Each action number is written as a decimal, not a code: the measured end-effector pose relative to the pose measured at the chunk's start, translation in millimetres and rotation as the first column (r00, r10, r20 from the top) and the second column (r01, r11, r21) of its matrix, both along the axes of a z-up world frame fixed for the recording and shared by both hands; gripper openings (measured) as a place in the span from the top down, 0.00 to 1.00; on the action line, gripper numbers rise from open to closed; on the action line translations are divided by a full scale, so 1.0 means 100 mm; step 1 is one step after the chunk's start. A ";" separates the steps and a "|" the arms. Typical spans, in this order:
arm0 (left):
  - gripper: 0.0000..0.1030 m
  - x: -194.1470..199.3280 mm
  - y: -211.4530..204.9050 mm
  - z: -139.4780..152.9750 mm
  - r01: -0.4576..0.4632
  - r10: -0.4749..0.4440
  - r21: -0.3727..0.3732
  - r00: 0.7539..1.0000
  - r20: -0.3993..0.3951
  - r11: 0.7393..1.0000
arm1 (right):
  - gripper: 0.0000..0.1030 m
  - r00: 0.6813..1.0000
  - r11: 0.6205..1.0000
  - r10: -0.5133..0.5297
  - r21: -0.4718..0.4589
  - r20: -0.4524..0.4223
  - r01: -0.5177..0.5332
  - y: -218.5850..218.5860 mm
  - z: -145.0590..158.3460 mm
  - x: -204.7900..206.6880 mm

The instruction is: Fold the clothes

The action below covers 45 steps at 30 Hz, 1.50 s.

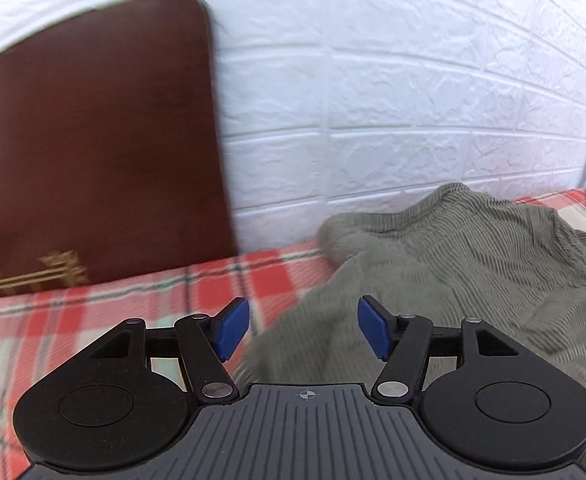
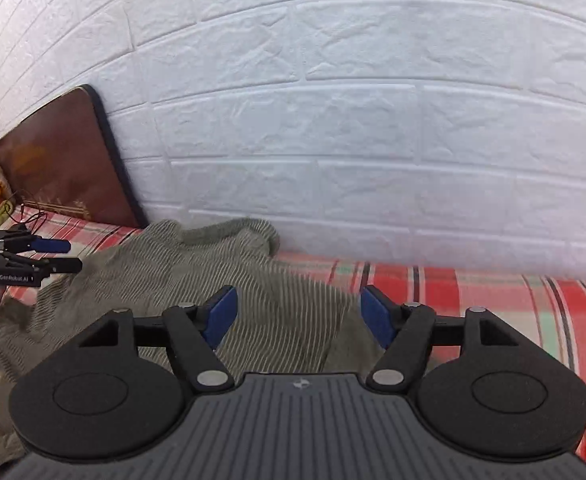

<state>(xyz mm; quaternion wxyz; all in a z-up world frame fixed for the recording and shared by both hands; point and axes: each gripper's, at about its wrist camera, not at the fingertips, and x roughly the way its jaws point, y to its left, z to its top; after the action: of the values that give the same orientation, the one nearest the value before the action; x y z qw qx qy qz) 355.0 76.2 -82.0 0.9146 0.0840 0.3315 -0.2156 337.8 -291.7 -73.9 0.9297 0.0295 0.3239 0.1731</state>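
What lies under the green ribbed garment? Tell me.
The green ribbed garment lies rumpled on a red plaid sheet, which shows around its edges. Whatever sits beneath its middle is covered and cannot be seen. Both grippers' jaws stand open above it.

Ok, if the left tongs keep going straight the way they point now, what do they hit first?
Most likely the crumpled olive ribbed garment lying ahead of the open left tongs; beyond it stands the white brick-pattern wall. Depth is unclear.

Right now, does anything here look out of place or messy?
Only the garment: it lies crumpled and bunched against the wall on the checked sheet, not yet spread flat. Both grippers have their jaws open and hold nothing.
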 end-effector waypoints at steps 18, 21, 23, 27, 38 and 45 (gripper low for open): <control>0.94 0.42 -0.25 -0.48 -0.069 0.073 0.070 0.996 -0.046 0.995 | 0.90 0.966 0.992 -0.036 0.105 -0.258 0.065 -0.17 -0.65 0.64; 0.86 0.46 -0.13 -0.46 -0.123 0.126 0.061 0.990 -0.059 0.991 | 0.83 0.963 0.990 -0.053 0.109 -0.264 0.084 -0.19 -0.62 0.63; 0.68 0.45 -0.07 -0.38 -0.128 0.131 0.045 0.990 -0.059 0.991 | 0.63 0.967 0.993 -0.074 0.075 -0.242 0.095 -0.18 -0.52 0.62; 0.44 0.49 -0.05 -0.19 -0.111 0.108 -0.053 0.992 -0.066 0.992 | 0.52 0.987 0.981 -0.012 0.191 -0.158 0.042 -0.16 -0.21 0.57; 0.21 0.72 -0.70 -0.43 0.047 -0.043 0.025 0.988 -0.146 0.999 | 0.41 0.971 0.992 0.119 -0.024 -0.209 -0.127 0.69 -0.42 0.97; 0.94 0.67 -0.90 -0.46 0.054 -0.055 0.069 0.998 0.016 0.996 | 0.92 0.987 0.970 0.161 -0.185 -0.003 -0.158 0.96 -0.39 0.83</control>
<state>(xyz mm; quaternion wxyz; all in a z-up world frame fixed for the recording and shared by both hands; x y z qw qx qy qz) 422.1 -13.7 -128.1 0.9079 0.1263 0.3282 -0.2282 421.0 -196.2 -113.1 0.9133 -0.0839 0.3344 0.2167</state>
